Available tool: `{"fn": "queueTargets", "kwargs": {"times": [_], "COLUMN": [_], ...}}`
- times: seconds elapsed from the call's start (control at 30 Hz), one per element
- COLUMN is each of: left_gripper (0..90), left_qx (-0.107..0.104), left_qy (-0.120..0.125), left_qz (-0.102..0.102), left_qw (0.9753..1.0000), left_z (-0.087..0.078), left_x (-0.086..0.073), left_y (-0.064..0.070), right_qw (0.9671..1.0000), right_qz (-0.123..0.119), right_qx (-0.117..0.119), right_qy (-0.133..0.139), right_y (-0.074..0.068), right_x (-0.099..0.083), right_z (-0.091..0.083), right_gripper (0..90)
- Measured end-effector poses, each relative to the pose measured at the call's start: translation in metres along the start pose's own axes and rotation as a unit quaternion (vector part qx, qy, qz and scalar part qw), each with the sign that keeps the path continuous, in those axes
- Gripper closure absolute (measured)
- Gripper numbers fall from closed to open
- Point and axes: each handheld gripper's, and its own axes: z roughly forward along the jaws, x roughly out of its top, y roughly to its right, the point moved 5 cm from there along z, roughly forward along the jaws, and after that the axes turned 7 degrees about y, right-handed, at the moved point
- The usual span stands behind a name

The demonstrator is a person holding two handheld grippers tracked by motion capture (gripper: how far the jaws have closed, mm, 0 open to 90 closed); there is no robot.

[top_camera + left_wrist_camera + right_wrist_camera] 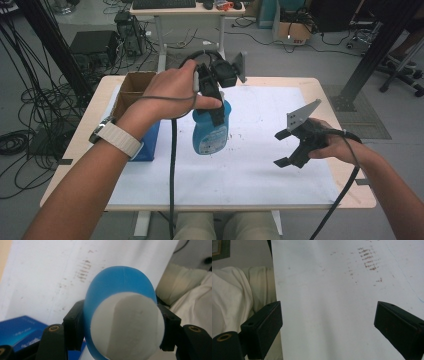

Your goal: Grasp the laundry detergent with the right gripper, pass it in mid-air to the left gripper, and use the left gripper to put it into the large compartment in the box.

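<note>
A blue plastic bottle with a white cap is upright over the white sheet, left of the table's middle. My left gripper comes from above and is shut on the bottle's top, its jaws pressing both sides just under the cap. In the left gripper view the left gripper holds the bottle seen end-on. I cannot tell whether the bottle's base touches the sheet. My right gripper hovers to the right of the bottle, open and with nothing in it. In its own view the right gripper has only white sheet between the jaws.
An open cardboard box stands at the table's left, with a blue box in front of it, close to the bottle. The blue box also lies at the lower left of the left gripper view. The sheet has faint brown marks.
</note>
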Motion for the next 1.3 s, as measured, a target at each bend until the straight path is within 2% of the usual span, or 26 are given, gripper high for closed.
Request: {"fn": "queueTargets", "kwargs": {"times": [0.07, 0.13, 0.17, 0.23, 0.33, 0.4, 0.47, 0.5, 0.53, 0.63, 0.67, 0.77, 0.8, 0.87, 0.93, 0.97, 1.0, 1.03, 1.07, 1.1, 1.13, 1.2, 1.23, 1.27, 1.3], "left_gripper": [37.4, 37.4, 37.4, 37.4, 37.4, 37.4, 37.4, 37.5, 37.5, 37.6, 37.6, 37.5, 37.6, 37.5, 37.5, 37.5, 37.5, 37.5, 37.5, 37.5, 37.5, 37.5, 37.5, 37.6, 37.5], "left_qx": [0.007, 0.009, 0.016, 0.025, 0.039, 0.047, 0.054, 0.057, 0.061, 0.064, 0.065, 0.069, 0.071, 0.076, 0.086, 0.088, 0.093, 0.095, 0.094, 0.097, 0.100, 0.101, 0.100, 0.101, 0.106], "left_qy": [-0.006, -0.005, 0.000, 0.005, 0.012, 0.014, 0.006, 0.003, 0.000, -0.014, -0.020, -0.023, -0.022, -0.021, -0.016, -0.019, -0.019, -0.016, -0.011, -0.006, 0.003, 0.005, 0.000, 0.001, 0.004], "left_qz": [-0.016, -0.033, -0.046, -0.077, -0.099, -0.118, -0.133, -0.139, -0.153, -0.172, -0.179, -0.205, -0.210, -0.231, -0.255, -0.261, -0.283, -0.290, -0.293, -0.304, -0.319, -0.338, -0.338, -0.348, -0.360], "left_qw": [0.9998, 0.9994, 0.9988, 0.9967, 0.9943, 0.9917, 0.9897, 0.9887, 0.9864, 0.9830, 0.9815, 0.9760, 0.9749, 0.9698, 0.9629, 0.9610, 0.9546, 0.9523, 0.9514, 0.9476, 0.9425, 0.9356, 0.9357, 0.9321, 0.9269], "left_z": [-0.007, -0.015, -0.019, -0.029, -0.042, -0.048, -0.055, -0.057, -0.060, -0.068, -0.071, -0.080, -0.084, -0.091, -0.097, -0.099, -0.104, -0.106, -0.108, -0.110, -0.111, -0.115, -0.117, -0.118, -0.119], "left_x": [0.000, 0.001, 0.002, 0.003, 0.003, 0.003, 0.003, 0.004, 0.003, 0.002, 0.002, 0.000, -0.001, -0.004, -0.008, -0.010, -0.014, -0.016, -0.019, -0.020, -0.023, -0.030, -0.033, -0.036, -0.038], "left_y": [-0.005, -0.011, -0.014, -0.020, -0.031, -0.036, -0.041, -0.044, -0.047, -0.055, -0.057, -0.065, -0.069, -0.074, -0.079, -0.082, -0.086, -0.089, -0.093, -0.095, -0.098, -0.105, -0.107, -0.110, -0.113], "right_qw": [0.9999, 0.9998, 0.9997, 0.9994, 0.9992, 0.9990, 0.9986, 0.9983, 0.9980, 0.9971, 0.9958, 0.9956, 0.9955, 0.9953, 0.9950, 0.9949, 0.9949, 0.9939, 0.9937, 0.9935, 0.9932, 0.9922, 0.9922, 0.9914, 0.9915], "right_qz": [-0.005, 0.002, 0.013, 0.018, 0.015, 0.017, 0.017, 0.022, 0.025, 0.032, 0.050, 0.048, 0.048, 0.048, 0.051, 0.052, 0.051, 0.057, 0.051, 0.052, 0.054, 0.063, 0.059, 0.067, 0.059], "right_qx": [-0.006, -0.011, -0.012, -0.021, -0.030, -0.038, -0.045, -0.053, -0.058, -0.068, -0.073, -0.078, -0.080, -0.082, -0.084, -0.084, -0.085, -0.094, -0.099, -0.100, -0.102, -0.108, -0.110, -0.113, -0.116], "right_qy": [-0.010, -0.015, -0.019, -0.023, -0.021, -0.017, -0.021, -0.010, -0.005, -0.008, -0.022, -0.021, -0.019, -0.021, -0.020, -0.019, -0.019, -0.011, -0.012, -0.013, -0.009, -0.008, -0.009, -0.006, -0.008], "right_y": [0.002, 0.003, 0.005, 0.009, 0.012, 0.014, 0.016, 0.017, 0.018, 0.019, 0.016, 0.016, 0.017, 0.018, 0.019, 0.019, 0.020, 0.021, 0.023, 0.024, 0.024, 0.026, 0.027, 0.027, 0.029], "right_x": [-0.004, -0.007, -0.009, -0.012, -0.013, -0.013, -0.014, -0.013, -0.013, -0.014, -0.016, -0.017, -0.018, -0.021, -0.022, -0.023, -0.023, -0.023, -0.023, -0.023, -0.023, -0.023, -0.025, -0.024, -0.026], "right_z": [-0.005, -0.008, -0.011, -0.016, -0.022, -0.026, -0.029, -0.030, -0.030, -0.033, -0.036, -0.037, -0.037, -0.036, -0.036, -0.036, -0.036, -0.037, -0.038, -0.040, -0.040, -0.041, -0.042, -0.042, -0.043], "right_gripper": [8.7, 8.7, 8.4, 8.1, 8.6, 8.6, 8.6, 8.6, 8.5, 8.3, 8.3, 8.3, 8.3, 8.3, 8.3, 8.3, 8.5, 8.7, 8.8, 9.3, 9.6, 9.6, 9.6, 9.6, 9.6]}}
